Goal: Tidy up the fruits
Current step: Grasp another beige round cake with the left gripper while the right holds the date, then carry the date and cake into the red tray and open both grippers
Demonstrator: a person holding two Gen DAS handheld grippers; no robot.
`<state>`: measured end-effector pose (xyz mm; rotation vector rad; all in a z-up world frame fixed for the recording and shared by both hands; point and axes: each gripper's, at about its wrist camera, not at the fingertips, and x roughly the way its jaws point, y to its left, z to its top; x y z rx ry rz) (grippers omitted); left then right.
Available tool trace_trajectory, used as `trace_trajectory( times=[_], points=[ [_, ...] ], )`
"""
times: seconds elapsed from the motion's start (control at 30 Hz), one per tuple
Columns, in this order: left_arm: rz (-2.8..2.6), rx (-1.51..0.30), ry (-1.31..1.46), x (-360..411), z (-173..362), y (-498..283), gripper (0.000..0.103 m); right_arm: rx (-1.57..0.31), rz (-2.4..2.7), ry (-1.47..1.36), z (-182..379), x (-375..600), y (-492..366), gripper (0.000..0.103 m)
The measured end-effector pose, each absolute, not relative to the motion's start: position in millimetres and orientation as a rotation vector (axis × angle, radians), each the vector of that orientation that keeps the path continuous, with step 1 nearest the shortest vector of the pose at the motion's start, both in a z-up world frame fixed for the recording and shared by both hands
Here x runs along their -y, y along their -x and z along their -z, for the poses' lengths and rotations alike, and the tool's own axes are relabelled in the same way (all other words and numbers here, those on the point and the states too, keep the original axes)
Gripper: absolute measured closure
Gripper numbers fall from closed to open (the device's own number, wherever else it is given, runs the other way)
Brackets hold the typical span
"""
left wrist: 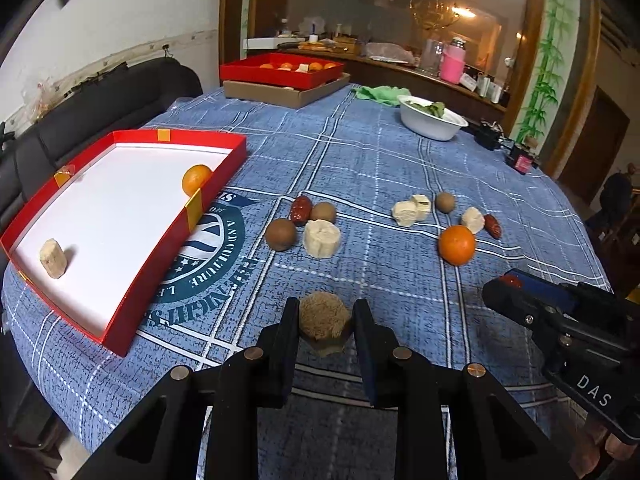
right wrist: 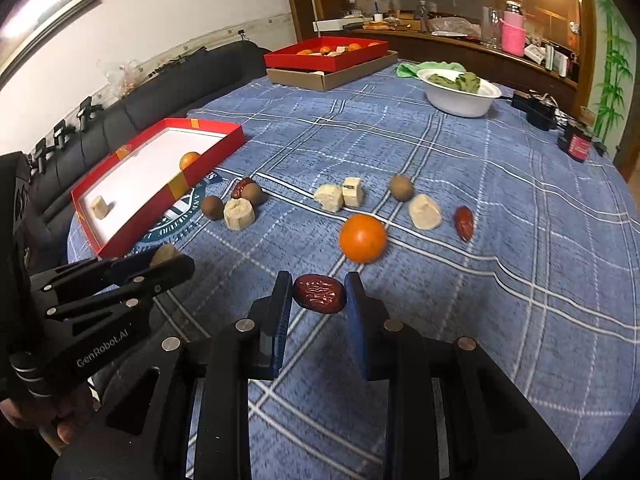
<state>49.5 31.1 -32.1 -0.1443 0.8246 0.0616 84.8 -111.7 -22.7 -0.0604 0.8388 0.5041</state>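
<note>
My left gripper is shut on a tan, rough-cut fruit chunk, held just above the blue checked tablecloth. My right gripper is shut on a wrinkled red date. Each gripper also shows in the other's view: the right gripper and the left gripper. To the left lies a red tray with a white floor, holding an orange and a pale chunk. Loose ahead lie an orange, brown round fruits, dates and pale chunks.
At the far end a second red tray with fruit rests on a cardboard box. A white bowl of leaves and a green cloth sit at the back right. A dark sofa borders the left edge.
</note>
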Motion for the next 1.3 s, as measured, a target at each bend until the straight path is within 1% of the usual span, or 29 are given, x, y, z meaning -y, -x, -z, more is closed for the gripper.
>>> trace_trajectory(
  times=[0.63, 1.3],
  points=[
    [-0.060, -0.749, 0.147, -35.1, 8.7, -26.5, 0.078, -0.820, -0.521, 0.070, 13.9, 107.8, -58.5, 0.077],
    [-0.100, -0.729, 0.191, -57.4, 5.4, -19.1, 0.078, -0.813, -0.567, 0.105, 9.9, 84.5, -54.6, 0.077]
  ],
)
